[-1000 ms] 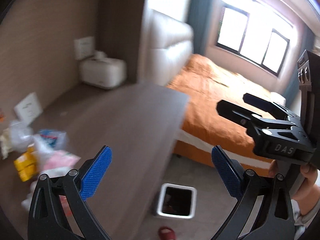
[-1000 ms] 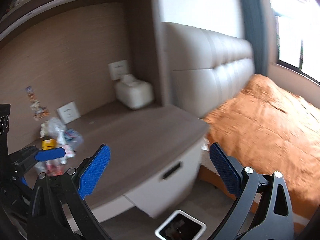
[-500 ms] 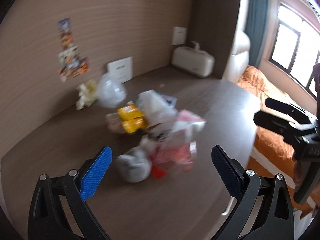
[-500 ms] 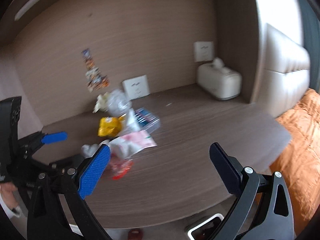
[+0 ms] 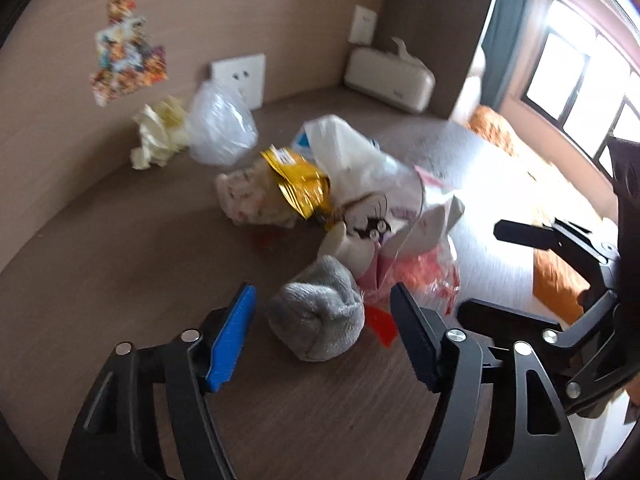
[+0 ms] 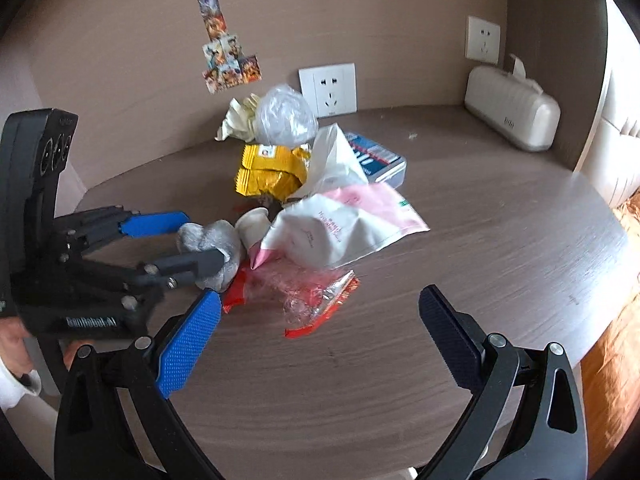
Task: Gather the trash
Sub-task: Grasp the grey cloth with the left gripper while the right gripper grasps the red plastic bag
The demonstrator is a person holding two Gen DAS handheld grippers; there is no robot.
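A heap of trash lies on the brown desk (image 6: 460, 264): a grey fuzzy wad (image 5: 318, 322), a yellow foil packet (image 6: 270, 170), a white and pink pouch (image 6: 340, 226), a red and clear wrapper (image 6: 316, 300), a clear bag (image 6: 284, 116) and crumpled pale paper (image 5: 156, 136). My left gripper (image 5: 324, 336) is open, its jaws on either side of the grey wad (image 6: 212, 242) without closing on it. My right gripper (image 6: 320, 328) is open and empty, just in front of the red wrapper.
A white tissue box (image 6: 512, 108) stands at the desk's back right corner. Wall sockets (image 6: 328, 88) and stickers (image 6: 226, 60) are on the back wall. An orange bed (image 5: 556, 216) lies beyond the desk's right edge.
Both grippers swung from the bed and floor bin toward the desk and came in close to the trash. The left gripper's jaws now straddle the grey wad.
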